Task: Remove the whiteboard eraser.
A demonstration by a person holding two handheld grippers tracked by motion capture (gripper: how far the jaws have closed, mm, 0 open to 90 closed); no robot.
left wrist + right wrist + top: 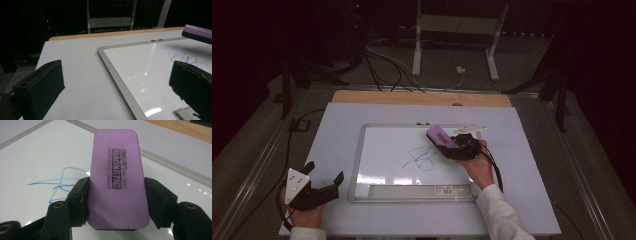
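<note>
At the near left corner of the bench [337, 125], the left claw [324, 172] rested in the person's left hand [304, 216] with its jaws spread wide and nothing between them, just left of the whiteboard's near left corner. A grey three-cornered plate [296, 184] sat on top of it.

The whiteboard [382, 150] lay flat near the middle of the bench, framed in pale metal, with a marker tray [412, 190] along its near edge carrying a small label too small to read. A blue scribble [421, 158] of loops and crossing strokes sat around the board's middle.

Just right of the scribble, toward the board's far right corner, the right claw [451, 145] pinched a purple eraser [441, 136] across its long sides, holding it just above the board. In the right gripper view the eraser [116, 177] read "deli No. 7840", "MAGNETIC" and "WHITE BOARD ERASER". Whether it touched the board could not be told.

Beyond the bench's far wooden edge [422, 98], cables [387, 62] and a white stand [457, 30] stood on the dark floor.
</note>
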